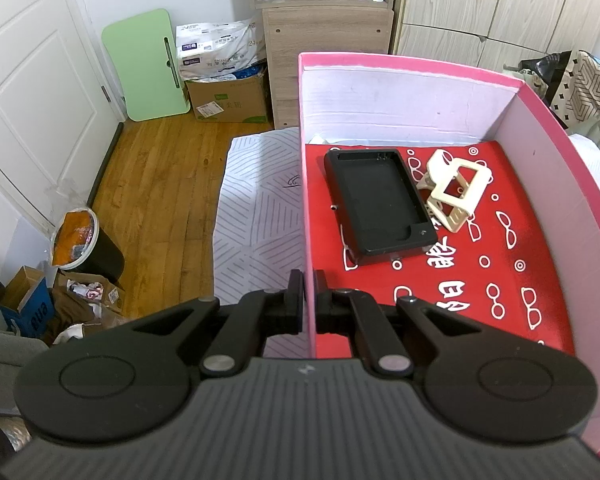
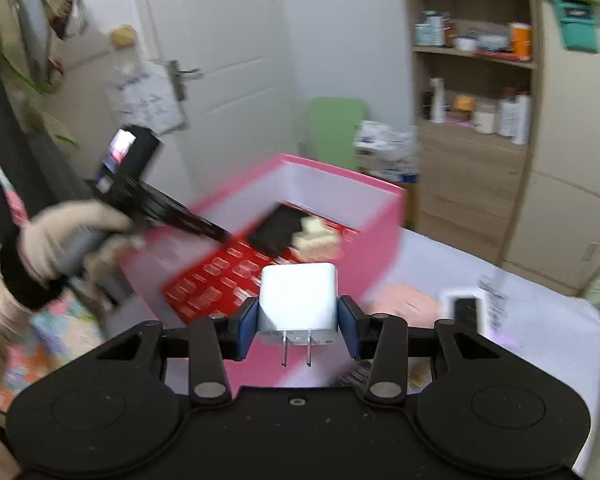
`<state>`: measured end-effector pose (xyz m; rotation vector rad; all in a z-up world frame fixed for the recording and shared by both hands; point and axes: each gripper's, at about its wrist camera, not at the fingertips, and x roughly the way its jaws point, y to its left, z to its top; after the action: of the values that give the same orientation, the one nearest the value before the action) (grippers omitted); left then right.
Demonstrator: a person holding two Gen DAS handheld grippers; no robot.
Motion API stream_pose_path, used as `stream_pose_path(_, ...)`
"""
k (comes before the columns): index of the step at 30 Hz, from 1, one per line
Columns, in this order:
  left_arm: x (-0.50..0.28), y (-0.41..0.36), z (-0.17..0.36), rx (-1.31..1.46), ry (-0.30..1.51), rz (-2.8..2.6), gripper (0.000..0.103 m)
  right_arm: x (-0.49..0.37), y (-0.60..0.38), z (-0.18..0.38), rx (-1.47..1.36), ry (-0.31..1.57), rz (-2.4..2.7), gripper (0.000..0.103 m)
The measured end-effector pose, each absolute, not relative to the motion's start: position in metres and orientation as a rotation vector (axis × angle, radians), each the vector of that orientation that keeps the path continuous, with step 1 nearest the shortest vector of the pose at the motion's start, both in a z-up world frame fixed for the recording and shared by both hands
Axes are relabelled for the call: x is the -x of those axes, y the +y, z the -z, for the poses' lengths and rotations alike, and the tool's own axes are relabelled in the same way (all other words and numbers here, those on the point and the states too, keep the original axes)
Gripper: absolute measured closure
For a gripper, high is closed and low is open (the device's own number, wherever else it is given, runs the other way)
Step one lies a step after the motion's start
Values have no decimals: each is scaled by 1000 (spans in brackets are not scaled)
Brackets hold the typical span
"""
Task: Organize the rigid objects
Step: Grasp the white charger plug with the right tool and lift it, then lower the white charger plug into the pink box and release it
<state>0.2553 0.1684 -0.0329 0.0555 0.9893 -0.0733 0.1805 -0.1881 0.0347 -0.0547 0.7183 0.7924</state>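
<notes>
A pink box [image 1: 400,65] with a red patterned floor stands on the bed. A black tray [image 1: 380,204] and a cream plastic clip [image 1: 456,188] lie inside it. My left gripper [image 1: 309,300] is shut on the box's left wall [image 1: 306,184], one finger on each side. In the right wrist view my right gripper [image 2: 298,322] is shut on a white plug charger [image 2: 298,300], prongs toward the camera, held in the air in front of the pink box [image 2: 384,248]. The left gripper [image 2: 220,236] shows there too, held by a gloved hand [image 2: 60,236].
A white patterned sheet [image 1: 256,208] covers the bed. On it near the box lie a pink round object [image 2: 410,304] and a small white-and-black device [image 2: 464,312]. Wooden shelves [image 2: 472,92], a door [image 2: 220,56], a bin [image 1: 84,244] and cardboard boxes [image 1: 228,98] stand around.
</notes>
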Motion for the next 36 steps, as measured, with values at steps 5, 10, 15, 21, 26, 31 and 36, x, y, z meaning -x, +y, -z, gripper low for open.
stream_pose_path(5,-255,169,33,-53,989,73,99,-226,-139,-37,-27,863,-885,55)
stream_pose_path(10,-255,169,32,-47,988,75,99,-269,-87,-14,-91,1049,-911,55)
stream_pose_path(15,-254,167,33,-65,984,71,100,-302,-42,20,-85,1200,-886,55)
stream_pose_path(21,-255,171,33,-42,981,78,99,-333,-8,51,-64,1318,-798,55)
stream_pose_path(26,-254,171,33,-35,978,77,99,-351,2,68,-110,1362,-714,55)
stream_pose_path(31,-253,171,33,-36,976,80,99,-357,5,71,-144,1353,-713,54)
stream_pose_path(36,-253,172,33,-30,976,81,99,-344,-7,59,-142,1320,-768,48)
